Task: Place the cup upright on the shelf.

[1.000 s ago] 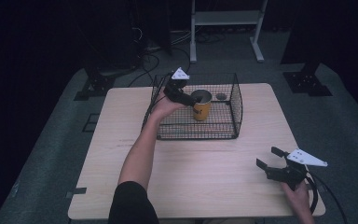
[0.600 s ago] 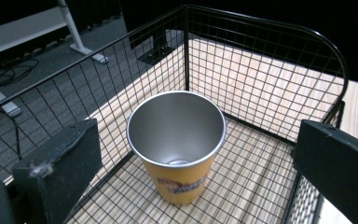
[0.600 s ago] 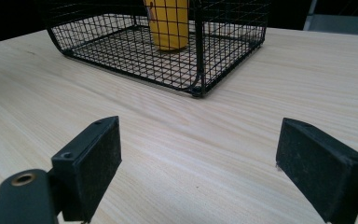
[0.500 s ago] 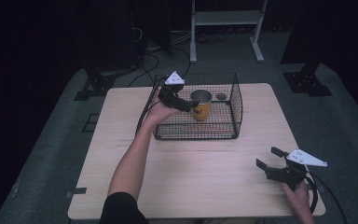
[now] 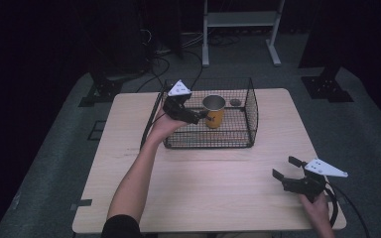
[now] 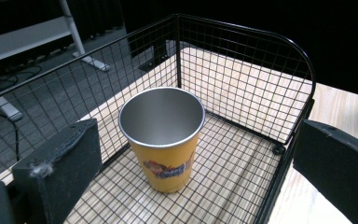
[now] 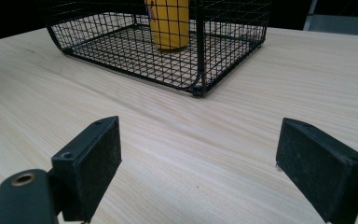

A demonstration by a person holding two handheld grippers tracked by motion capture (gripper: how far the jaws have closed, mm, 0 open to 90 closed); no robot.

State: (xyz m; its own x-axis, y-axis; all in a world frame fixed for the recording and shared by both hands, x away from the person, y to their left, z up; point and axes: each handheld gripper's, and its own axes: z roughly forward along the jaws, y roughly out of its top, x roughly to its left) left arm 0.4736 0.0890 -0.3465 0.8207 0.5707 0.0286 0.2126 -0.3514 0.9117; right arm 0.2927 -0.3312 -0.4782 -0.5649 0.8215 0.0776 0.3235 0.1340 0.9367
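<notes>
Yellow cup (image 6: 164,140) upright inside black wire basket (image 5: 250,111), far centre of table (image 5: 203,188). Left gripper (image 5: 198,118) inside basket, just left of cup, jaws released. Right gripper (image 5: 286,168) near right, jaws spread, empty.

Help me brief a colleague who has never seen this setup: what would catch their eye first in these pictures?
First, the yellow cup with its shiny metal inside, upright in the black wire basket at the far middle of the wooden table. Next, the left gripper, held open at the basket's left end and aimed at the cup. The right gripper sits open at the table's near right corner, apart from everything.
</notes>
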